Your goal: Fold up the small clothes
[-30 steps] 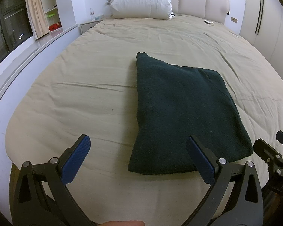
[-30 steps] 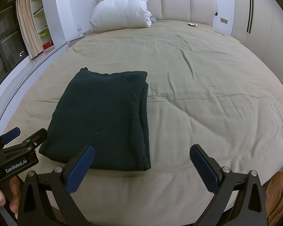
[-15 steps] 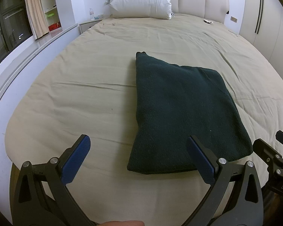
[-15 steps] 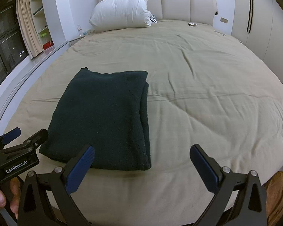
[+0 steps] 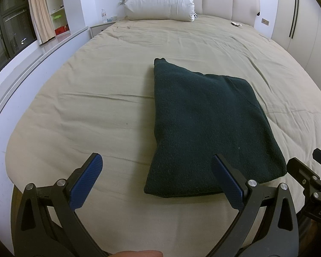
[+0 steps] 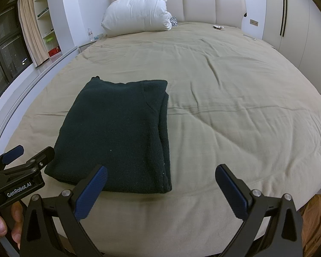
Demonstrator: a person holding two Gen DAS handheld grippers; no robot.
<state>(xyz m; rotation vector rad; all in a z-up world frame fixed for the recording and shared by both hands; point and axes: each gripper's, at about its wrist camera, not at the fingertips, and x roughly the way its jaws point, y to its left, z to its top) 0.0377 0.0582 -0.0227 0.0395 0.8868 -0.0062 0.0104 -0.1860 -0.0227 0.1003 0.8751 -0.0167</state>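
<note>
A dark green knitted garment [image 5: 207, 126] lies folded into a flat rectangle on the beige bed [image 5: 96, 107], near the foot edge. It also shows in the right wrist view [image 6: 119, 135]. My left gripper [image 5: 157, 171] is open and empty, held just short of the garment's near left corner. My right gripper [image 6: 160, 178] is open and empty, held near the garment's near right corner. The right gripper shows at the right edge of the left wrist view [image 5: 310, 180], and the left gripper at the left edge of the right wrist view [image 6: 17, 171].
A white pillow [image 5: 160, 0] leans on the padded headboard [image 6: 214, 4]. A nightstand with a bottle [image 5: 104, 15] stands at the back left, by shelves and a curtain [image 5: 38, 10]. Wardrobe doors [image 6: 299, 21] line the right wall. A window ledge [image 5: 21, 68] runs along the left.
</note>
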